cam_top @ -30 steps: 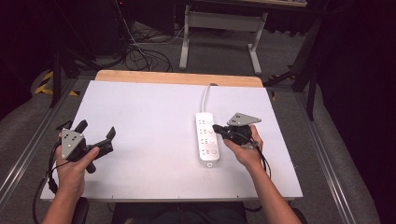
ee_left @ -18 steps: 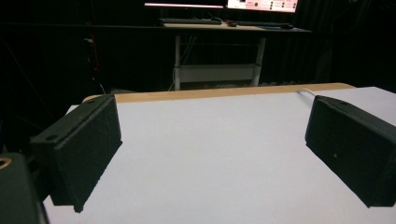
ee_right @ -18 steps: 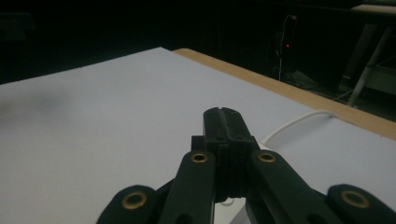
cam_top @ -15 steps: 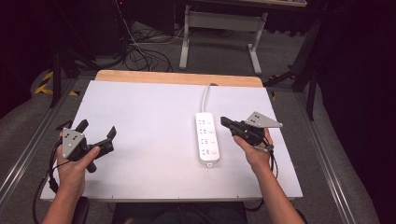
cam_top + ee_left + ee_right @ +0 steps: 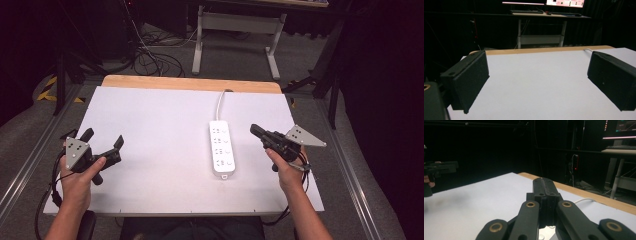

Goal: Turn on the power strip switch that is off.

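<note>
White power strip, tool-hidden

Right gripper: jaws pressed together, nothing between.
Desk: white top, wooden far edge.
White cable: behind jaws.

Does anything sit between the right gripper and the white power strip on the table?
Nothing visible does. In the high view the right gripper, jaws shut and empty, is just right of the power strip, with a strip of bare white table between them. The left gripper is open, far across the table.
</note>
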A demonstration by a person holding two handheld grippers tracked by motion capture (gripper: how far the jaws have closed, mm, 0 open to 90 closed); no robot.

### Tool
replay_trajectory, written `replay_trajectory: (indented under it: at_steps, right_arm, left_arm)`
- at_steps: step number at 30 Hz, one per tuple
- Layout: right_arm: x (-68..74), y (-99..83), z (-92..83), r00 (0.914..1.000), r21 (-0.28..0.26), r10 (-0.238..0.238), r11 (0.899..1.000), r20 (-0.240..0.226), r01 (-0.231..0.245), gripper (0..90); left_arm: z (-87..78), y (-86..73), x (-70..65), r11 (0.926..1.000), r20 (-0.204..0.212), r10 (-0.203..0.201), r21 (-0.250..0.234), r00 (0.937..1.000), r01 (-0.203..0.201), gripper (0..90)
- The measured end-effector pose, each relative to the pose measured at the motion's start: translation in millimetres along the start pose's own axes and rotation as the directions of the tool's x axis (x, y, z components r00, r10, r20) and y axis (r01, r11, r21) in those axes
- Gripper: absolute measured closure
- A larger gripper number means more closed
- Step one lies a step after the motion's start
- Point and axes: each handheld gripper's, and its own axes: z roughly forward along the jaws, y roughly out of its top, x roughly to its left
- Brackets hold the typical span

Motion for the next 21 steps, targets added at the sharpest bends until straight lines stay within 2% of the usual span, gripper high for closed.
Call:
replay_trajectory:
  at_steps: [4, 9, 19, 21]
  right_arm:
    - [2.0, -2.6, -9.0, 0.9998, -0.022, -0.020, 1.000, -0.002, 0.020, 90.0]
    - [0.5, -5.7, -20.1, 0.9995, -0.045, -0.024, 0.999, 0.019, 0.025, 90.0]
    - [-2.8, -7.5, -20.2, 0.9994, -0.053, -0.019, 0.998, 0.029, 0.021, 90.0]
    - [-2.5, -7.7, -19.6, 0.9993, -0.051, -0.015, 0.999, 0.034, 0.017, 86.6]
  left_arm:
    - [0.0, -0.1, 0.7, 1.0000, -0.001, -0.004, -0.002, 1.0000, 0.004, 4.1]
    - [0.3, 0.3, -0.5, 1.0000, 0.000, -0.002, 0.000, 1.0000, 0.002, 4.1]
    - [0.8, 0.0, -0.2, 1.0000, 0.001, -0.004, -0.001, 1.0000, 0.004, 4.1]
    - [1.1, 0.0, -0.6, 1.0000, 0.003, -0.001, 0.000, 1.0000, 0.001, 4.1]
